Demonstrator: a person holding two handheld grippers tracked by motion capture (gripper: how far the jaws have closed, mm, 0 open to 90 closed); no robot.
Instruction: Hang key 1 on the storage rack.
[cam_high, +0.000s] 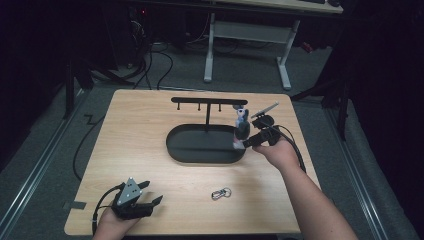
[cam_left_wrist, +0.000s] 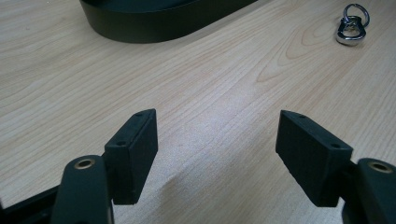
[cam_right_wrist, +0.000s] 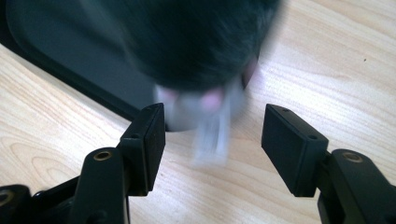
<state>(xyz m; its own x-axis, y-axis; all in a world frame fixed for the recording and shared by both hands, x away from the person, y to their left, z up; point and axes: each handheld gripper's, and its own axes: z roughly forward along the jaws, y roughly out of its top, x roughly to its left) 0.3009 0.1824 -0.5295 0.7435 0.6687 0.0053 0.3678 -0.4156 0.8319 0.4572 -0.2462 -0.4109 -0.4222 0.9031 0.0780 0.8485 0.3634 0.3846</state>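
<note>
At the right end of the black oval tray (cam_high: 172, 147), the right gripper (cam_high: 246, 141) stands with its 2 jaws spread, and a small plush toy keychain (cam_high: 241, 125) sits just ahead of them, dark-furred with pale, pinkish parts and a white tag hanging below. From the right gripper view the toy (cam_right_wrist: 196, 51) is blurred and close, its lower part and tag lying between the jaws but with a gap on either side, so the pads (cam_right_wrist: 150, 140) are not pressing on it. Whether the toy hangs from the T-shaped hook stand (cam_high: 207, 102) rising from the tray or rests on the tray's rim cannot be told from above. The step in hand looks like settling the toy at the tray and letting go, or else taking it up; either way, it would go best if the jaws stay wide and square to the soft body, clear of the tag, and any withdrawal runs straight back so a pad does not snag the fur or drag the tray. Near the front left corner of the wooden table (cam_high: 145, 125), the left gripper (cam_high: 150, 192) rests with its jaws wide apart over bare wood, holding nothing. A metal key ring clip (cam_high: 221, 193) lies on the table well apart from both, also visible at the top right of the left gripper view (cam_left_wrist: 351, 28).
</note>
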